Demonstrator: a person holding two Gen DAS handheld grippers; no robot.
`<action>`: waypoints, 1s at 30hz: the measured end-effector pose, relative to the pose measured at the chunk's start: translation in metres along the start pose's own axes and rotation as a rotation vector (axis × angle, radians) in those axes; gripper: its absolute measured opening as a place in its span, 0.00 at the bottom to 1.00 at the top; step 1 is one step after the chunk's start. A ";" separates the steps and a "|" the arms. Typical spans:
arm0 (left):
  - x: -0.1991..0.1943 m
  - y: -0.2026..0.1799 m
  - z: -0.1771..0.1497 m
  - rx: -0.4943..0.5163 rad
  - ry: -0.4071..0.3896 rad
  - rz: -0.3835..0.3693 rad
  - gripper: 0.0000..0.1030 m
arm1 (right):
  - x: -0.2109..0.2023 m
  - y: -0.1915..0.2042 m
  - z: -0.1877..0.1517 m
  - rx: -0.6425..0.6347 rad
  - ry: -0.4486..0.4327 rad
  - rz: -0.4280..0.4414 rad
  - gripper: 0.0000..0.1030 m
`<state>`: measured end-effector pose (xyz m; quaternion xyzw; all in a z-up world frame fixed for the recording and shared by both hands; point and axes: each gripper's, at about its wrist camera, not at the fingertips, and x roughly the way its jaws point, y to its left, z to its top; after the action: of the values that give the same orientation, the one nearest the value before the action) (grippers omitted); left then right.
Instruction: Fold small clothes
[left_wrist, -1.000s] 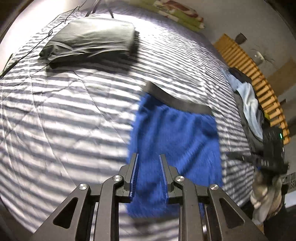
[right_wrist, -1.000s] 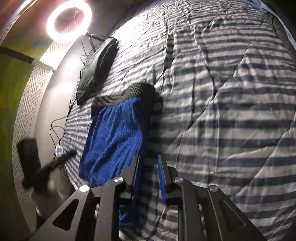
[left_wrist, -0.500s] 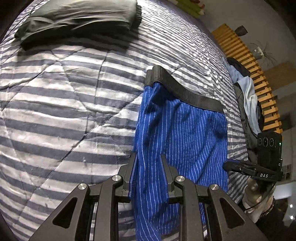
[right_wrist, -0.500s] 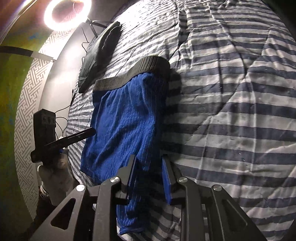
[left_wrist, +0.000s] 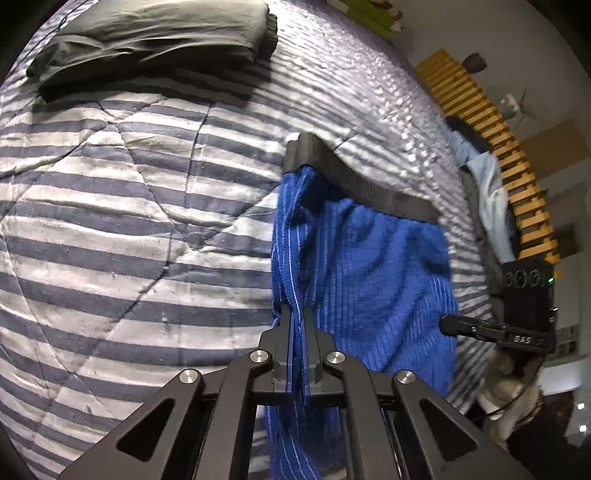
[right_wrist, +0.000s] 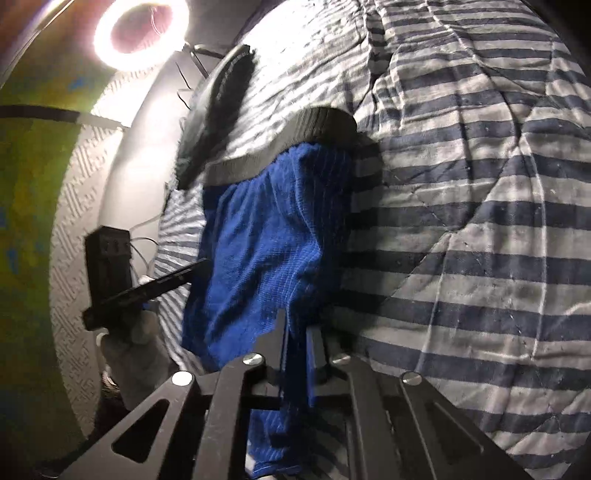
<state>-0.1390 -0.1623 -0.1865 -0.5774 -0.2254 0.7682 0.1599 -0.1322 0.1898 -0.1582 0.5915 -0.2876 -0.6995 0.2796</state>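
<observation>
Blue shorts (left_wrist: 373, 266): striped blue cloth with a dark elastic waistband (left_wrist: 354, 181), lying on the striped quilt (left_wrist: 122, 206); waistband at the far end, hem nearest both cameras.
Left gripper (left_wrist: 297, 321): jaws have just been closing and now pinch a gathered ridge of cloth at the left near edge of the shorts.
Right gripper (right_wrist: 297, 332): jaws have just been closing; blue cloth is clamped between them at the right near edge.
Step in hand: judged as the start of a fold — both near corners are taken, ready to be carried toward the waistband.
Risk, slip: each jaw pair holds only a narrow bunch of cloth; a quick lift could pull a corner free and leave the fold lopsided.
Risk, uneven lift: if one hand leads the other, the hem would land skewed against the waistband.
Risk, drag: the quilt is soft and wrinkled — a low carry could rake the far end and shift the waistband.
Surface: quilted bedcover in grey and dark stripes, creased, with stitched seams.
Folded dark garment (left_wrist: 147, 33): lies farther up the bed, well apart from the shorts.
Room: ring light (right_wrist: 138, 35) beside a patterned wall; wooden slats (left_wrist: 495, 147) with pale clothes over them at the bed's far edge.
</observation>
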 end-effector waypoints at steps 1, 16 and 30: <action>-0.003 0.000 0.000 -0.012 -0.008 -0.019 0.02 | -0.004 0.001 -0.001 -0.003 -0.015 0.010 0.05; -0.132 -0.086 -0.067 0.052 -0.176 -0.167 0.02 | -0.117 0.059 -0.052 -0.154 -0.231 0.124 0.05; -0.042 -0.043 -0.020 -0.134 -0.034 -0.134 0.02 | -0.085 -0.002 -0.023 0.081 -0.113 0.170 0.05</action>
<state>-0.1083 -0.1441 -0.1346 -0.5573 -0.3173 0.7486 0.1682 -0.0970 0.2513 -0.1061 0.5356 -0.3801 -0.6931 0.2970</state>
